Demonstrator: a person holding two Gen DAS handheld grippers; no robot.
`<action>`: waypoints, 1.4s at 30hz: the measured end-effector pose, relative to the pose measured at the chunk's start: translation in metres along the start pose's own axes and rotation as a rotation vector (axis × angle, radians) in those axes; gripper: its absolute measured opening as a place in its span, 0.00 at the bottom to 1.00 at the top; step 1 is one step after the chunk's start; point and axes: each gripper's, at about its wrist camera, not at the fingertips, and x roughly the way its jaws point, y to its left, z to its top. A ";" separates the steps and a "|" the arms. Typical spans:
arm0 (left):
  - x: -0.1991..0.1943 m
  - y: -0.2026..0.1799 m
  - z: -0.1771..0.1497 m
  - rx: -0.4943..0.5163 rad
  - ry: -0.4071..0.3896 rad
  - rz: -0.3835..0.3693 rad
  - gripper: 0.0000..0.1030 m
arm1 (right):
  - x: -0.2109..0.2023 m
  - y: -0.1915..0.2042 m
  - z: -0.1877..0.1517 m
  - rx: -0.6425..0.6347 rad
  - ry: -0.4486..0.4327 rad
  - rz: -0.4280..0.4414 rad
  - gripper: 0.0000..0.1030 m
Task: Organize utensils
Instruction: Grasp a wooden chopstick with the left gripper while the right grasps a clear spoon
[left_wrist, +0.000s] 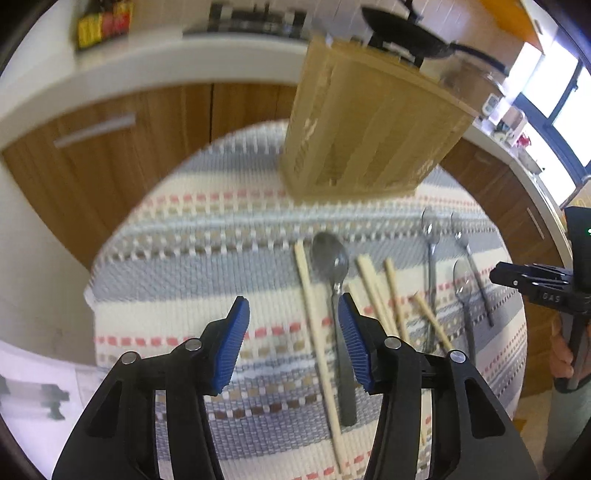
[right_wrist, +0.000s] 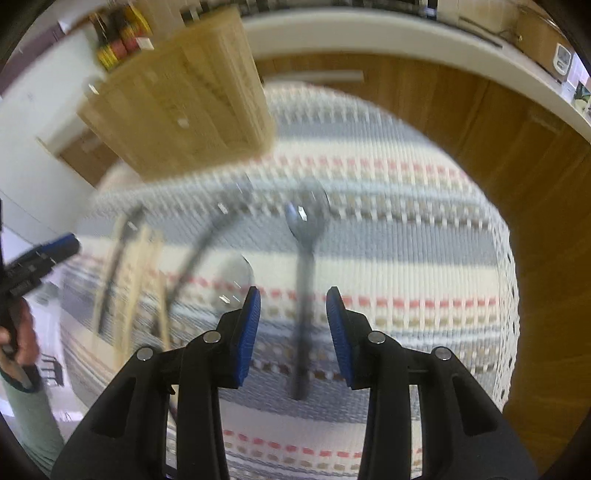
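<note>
A wooden utensil holder (left_wrist: 369, 125) stands at the far side of a striped mat (left_wrist: 184, 258). In front of it lie a large grey spoon (left_wrist: 334, 280), several pale chopsticks (left_wrist: 373, 288) and three small metal spoons (left_wrist: 430, 251). My left gripper (left_wrist: 293, 314) is open and empty above the mat, just left of the large spoon. In the blurred right wrist view, my right gripper (right_wrist: 293, 306) is open and empty above a spoon (right_wrist: 304, 258) that lies between its fingers. The holder (right_wrist: 184, 96) is at the upper left there, chopsticks (right_wrist: 136, 273) at the left.
The mat covers a small round table. Brown cabinets (left_wrist: 129, 147) under a white counter (left_wrist: 147, 62) curve behind it, with a stove and black pan (left_wrist: 406, 26). The right gripper shows at the left view's right edge (left_wrist: 535, 284); the left gripper at the right view's left edge (right_wrist: 37, 262).
</note>
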 end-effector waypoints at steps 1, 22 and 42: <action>0.004 0.001 0.000 0.001 0.020 0.000 0.40 | 0.005 -0.001 0.000 0.005 0.020 -0.006 0.33; 0.057 -0.044 0.024 0.227 0.208 0.194 0.20 | 0.039 0.012 0.049 -0.050 0.125 -0.089 0.10; -0.054 -0.062 0.041 0.192 -0.173 0.139 0.04 | -0.066 0.054 0.068 -0.202 -0.212 0.022 0.10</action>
